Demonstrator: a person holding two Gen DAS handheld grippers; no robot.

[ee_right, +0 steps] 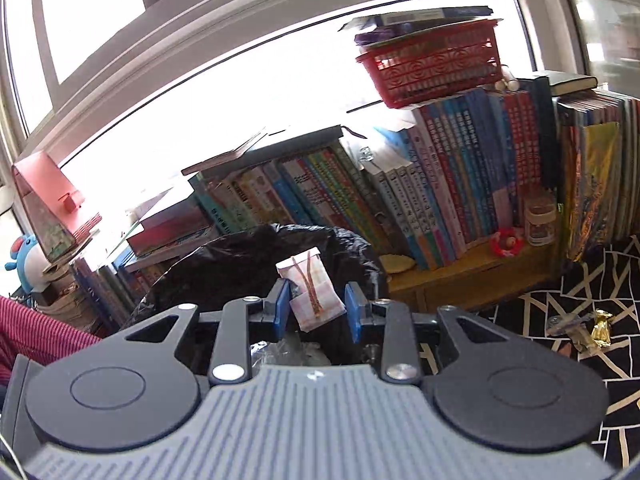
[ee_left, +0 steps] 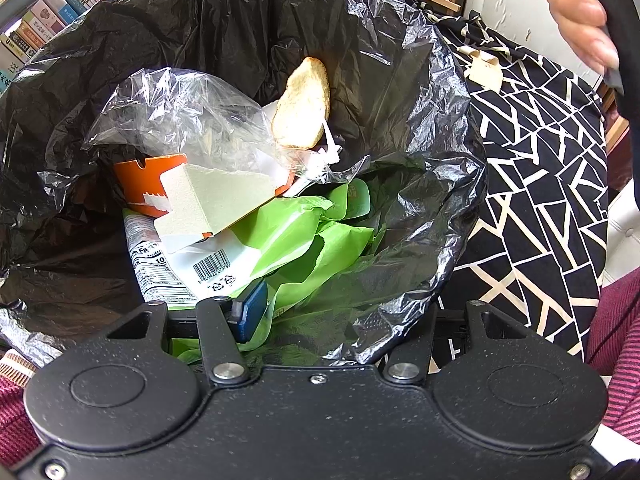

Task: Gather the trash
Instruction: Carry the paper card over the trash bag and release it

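In the left wrist view, a black trash bag (ee_left: 420,92) stands open. It holds a clear plastic bag (ee_left: 180,116), a bread slice (ee_left: 302,104), an orange and white carton (ee_left: 208,196) and green wrappers (ee_left: 296,236). My left gripper (ee_left: 320,320) is at the bag's near rim: one blue pad (ee_left: 252,312) shows inside the bag, the other finger is hidden under the film, and the rim is pinched between them. In the right wrist view, my right gripper (ee_right: 318,308) hovers over the trash bag (ee_right: 240,264). A small white and pink packet (ee_right: 316,296) hangs tilted between its pads, with a gap on the left side.
Rows of books (ee_right: 440,192) fill a wooden shelf (ee_right: 472,276) behind the bag, with a red basket (ee_right: 432,68) on top. Black-and-white patterned cloth (ee_left: 540,184) lies to the right, bearing crumpled wrappers (ee_right: 580,328) and a beige scrap (ee_left: 486,70). A person's hand (ee_left: 576,12) shows top right.
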